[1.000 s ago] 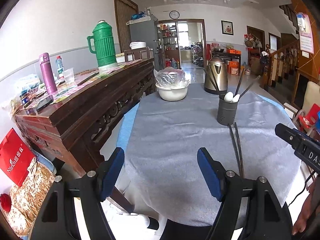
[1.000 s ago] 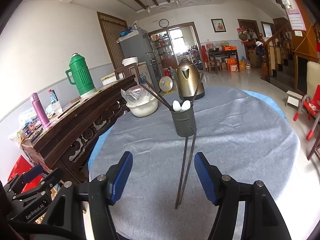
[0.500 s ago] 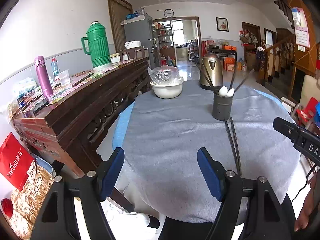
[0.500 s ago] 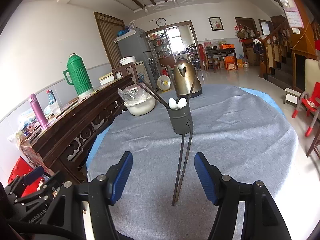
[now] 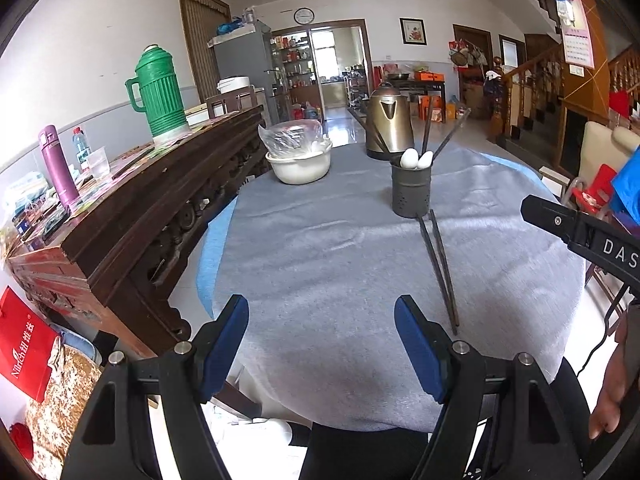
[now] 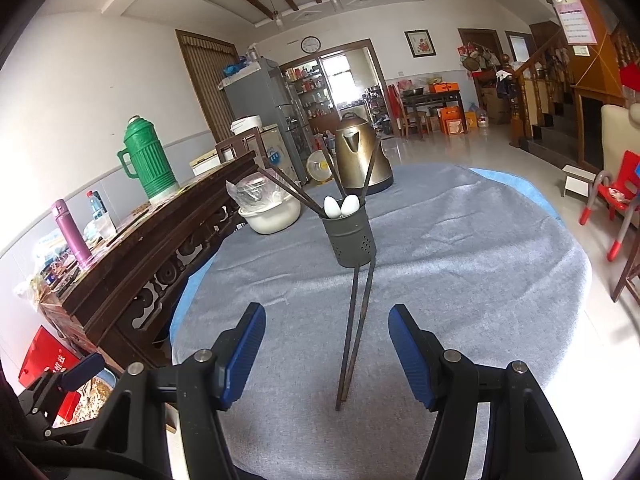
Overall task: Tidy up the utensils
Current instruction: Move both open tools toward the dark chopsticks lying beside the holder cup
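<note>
Lying loose on the grey cloth (image 6: 460, 264) of the round bench (image 5: 216, 248) was a pair of dark chopsticks (image 6: 354, 332), their far ends touching the foot of the dark perforated utensil holder (image 6: 352, 240) and their near ends crossed close to the bench's near edge. The holder stood upright near the middle of the bench and held several more chopsticks leaning outwards, plus two white spoons (image 6: 340, 206) whose bowls showed above its rim. Behind it stood a bronze electric kettle (image 6: 360, 156), and to its left a cream bowl (image 6: 272, 216) with a clear plastic bag over its contents.

The right tongs (image 6: 326, 342) hung over the near part of the cloth with the blue pads spread wide and nothing between them but air; the loose chopsticks lay on the cloth below the gap, untouched. The left tongs (image 5: 320, 334) were likewise spread wide and empty, above the near edge of the bench, with the chopsticks (image 5: 440, 268) lying just beside the right-hand pad. A person's hand (image 5: 612, 376) showed at the lower right edge of the left wrist view, under the black body of the other tool.

Along the left wall ran a carved dark wooden sideboard (image 5: 132, 216) carrying a green thermos jug (image 5: 160, 92) and a purple flask (image 5: 58, 164)
</note>
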### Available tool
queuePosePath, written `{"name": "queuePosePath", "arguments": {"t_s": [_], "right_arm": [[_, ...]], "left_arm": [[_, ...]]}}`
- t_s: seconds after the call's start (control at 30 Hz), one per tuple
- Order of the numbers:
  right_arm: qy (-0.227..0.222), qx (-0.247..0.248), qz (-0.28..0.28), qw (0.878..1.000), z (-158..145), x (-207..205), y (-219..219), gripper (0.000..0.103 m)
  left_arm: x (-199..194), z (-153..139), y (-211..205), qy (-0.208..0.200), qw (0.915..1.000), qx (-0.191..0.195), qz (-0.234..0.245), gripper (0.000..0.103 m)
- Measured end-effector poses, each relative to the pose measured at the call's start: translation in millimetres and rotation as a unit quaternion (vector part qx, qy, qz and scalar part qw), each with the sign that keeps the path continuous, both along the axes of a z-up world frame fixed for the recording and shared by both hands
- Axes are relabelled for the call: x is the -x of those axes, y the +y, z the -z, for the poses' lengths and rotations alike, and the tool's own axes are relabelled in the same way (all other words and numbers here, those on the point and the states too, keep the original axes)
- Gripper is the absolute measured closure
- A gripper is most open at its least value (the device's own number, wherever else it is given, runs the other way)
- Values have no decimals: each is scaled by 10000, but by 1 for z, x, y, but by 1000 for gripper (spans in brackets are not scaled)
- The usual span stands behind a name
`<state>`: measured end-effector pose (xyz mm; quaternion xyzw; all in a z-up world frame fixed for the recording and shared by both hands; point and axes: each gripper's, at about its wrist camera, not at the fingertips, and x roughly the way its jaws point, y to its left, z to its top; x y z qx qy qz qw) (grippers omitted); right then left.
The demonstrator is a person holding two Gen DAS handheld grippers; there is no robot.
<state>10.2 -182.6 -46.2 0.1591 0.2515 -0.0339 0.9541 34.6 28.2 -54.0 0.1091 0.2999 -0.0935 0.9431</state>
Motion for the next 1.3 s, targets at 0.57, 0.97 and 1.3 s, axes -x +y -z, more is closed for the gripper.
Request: {"name": "queuePosePath", "arguments": {"t_s": [0.57, 0.97, 1.3], "right_arm": [[-98, -78, 93, 9999, -6, 8, -12, 35], [29, -99, 220, 9997, -1, 6, -25, 35], [-257, -125, 675, 9973, -10, 20, -68, 35]], "left_arm": [[4, 2, -6, 8, 10000, -64, 47, 27], [-23, 0, 20, 182, 9987, 302, -370, 27], [-20, -72, 22, -880, 9951, 230, -400, 27]]}}
